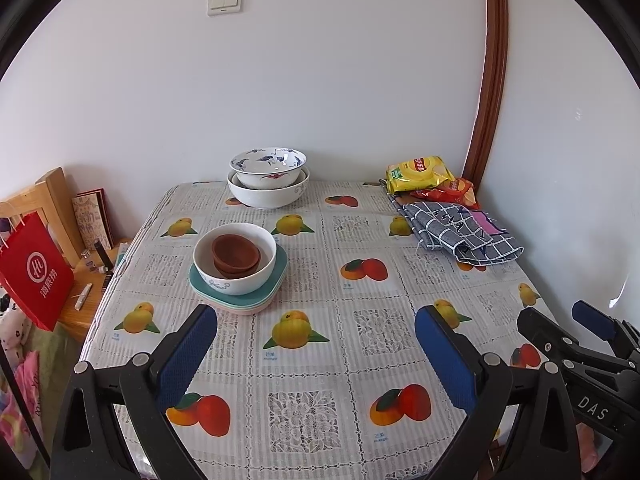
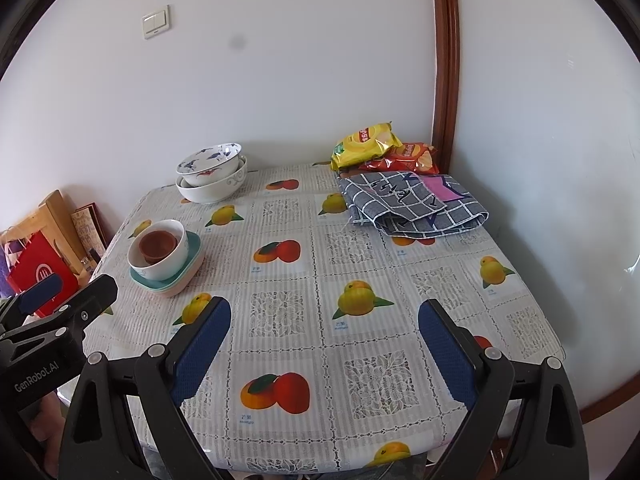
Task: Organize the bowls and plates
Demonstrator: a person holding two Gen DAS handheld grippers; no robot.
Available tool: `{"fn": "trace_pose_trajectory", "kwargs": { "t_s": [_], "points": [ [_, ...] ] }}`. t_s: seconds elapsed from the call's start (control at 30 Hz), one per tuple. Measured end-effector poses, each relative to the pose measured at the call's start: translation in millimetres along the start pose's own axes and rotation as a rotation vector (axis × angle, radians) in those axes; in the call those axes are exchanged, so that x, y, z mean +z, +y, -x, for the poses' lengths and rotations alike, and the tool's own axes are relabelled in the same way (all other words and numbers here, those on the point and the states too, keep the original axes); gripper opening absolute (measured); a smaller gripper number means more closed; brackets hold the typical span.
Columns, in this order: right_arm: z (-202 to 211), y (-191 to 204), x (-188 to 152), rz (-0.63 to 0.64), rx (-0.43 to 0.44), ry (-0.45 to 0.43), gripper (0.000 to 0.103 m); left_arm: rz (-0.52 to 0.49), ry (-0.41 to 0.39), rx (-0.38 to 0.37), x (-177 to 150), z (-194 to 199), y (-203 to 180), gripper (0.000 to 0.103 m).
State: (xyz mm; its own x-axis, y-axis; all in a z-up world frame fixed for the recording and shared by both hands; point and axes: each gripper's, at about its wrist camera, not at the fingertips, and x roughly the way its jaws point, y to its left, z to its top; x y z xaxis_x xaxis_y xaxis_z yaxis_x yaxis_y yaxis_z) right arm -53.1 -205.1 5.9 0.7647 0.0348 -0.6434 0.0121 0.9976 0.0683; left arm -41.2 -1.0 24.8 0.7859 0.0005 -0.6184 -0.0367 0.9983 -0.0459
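Two stacks of dishes stand on the table (image 1: 320,360), whose cloth is printed with fruit. Far left, off the table's edge, a red bag (image 1: 36,276) hangs beside a wooden chair (image 1: 52,192).

Toward the left of the table, a pile of square plates (image 1: 240,300), teal on top and pink at the bottom, carries a white bowl (image 1: 236,276); inside it sit two nested brown cups (image 1: 236,256). Behind this pile, at the far edge near the wall, a blue-patterned bowl (image 1: 268,168) rests tilted inside a larger white bowl (image 1: 268,196). The two stacks are well apart.

Right of them, in the far right corner, a yellow snack pack (image 1: 420,172) lies on a red one (image 1: 460,192), and a folded checked cloth (image 1: 460,232) lies just in front of both.

Near the front edge, the left gripper (image 1: 316,356) hovers above the cloth with its blue-padded jaws spread wide and nothing between them. The plate pile is just beyond its left finger, not touching it. The right gripper (image 2: 324,352) hangs to its right, likewise spread wide and empty, over bare cloth well apart from any dish. Each gripper shows at the side of the other's view.
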Motion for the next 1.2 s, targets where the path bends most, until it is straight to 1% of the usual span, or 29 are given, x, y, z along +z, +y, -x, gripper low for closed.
{"fn": "trace_pose_trajectory", "kwargs": {
  "t_s": [1.2],
  "points": [
    [-0.4, 3.1, -2.9, -0.001, 0.009, 0.000, 0.094, 0.009, 0.002, -0.003, -0.6, 0.9, 1.7, 0.100]
  ]
}}
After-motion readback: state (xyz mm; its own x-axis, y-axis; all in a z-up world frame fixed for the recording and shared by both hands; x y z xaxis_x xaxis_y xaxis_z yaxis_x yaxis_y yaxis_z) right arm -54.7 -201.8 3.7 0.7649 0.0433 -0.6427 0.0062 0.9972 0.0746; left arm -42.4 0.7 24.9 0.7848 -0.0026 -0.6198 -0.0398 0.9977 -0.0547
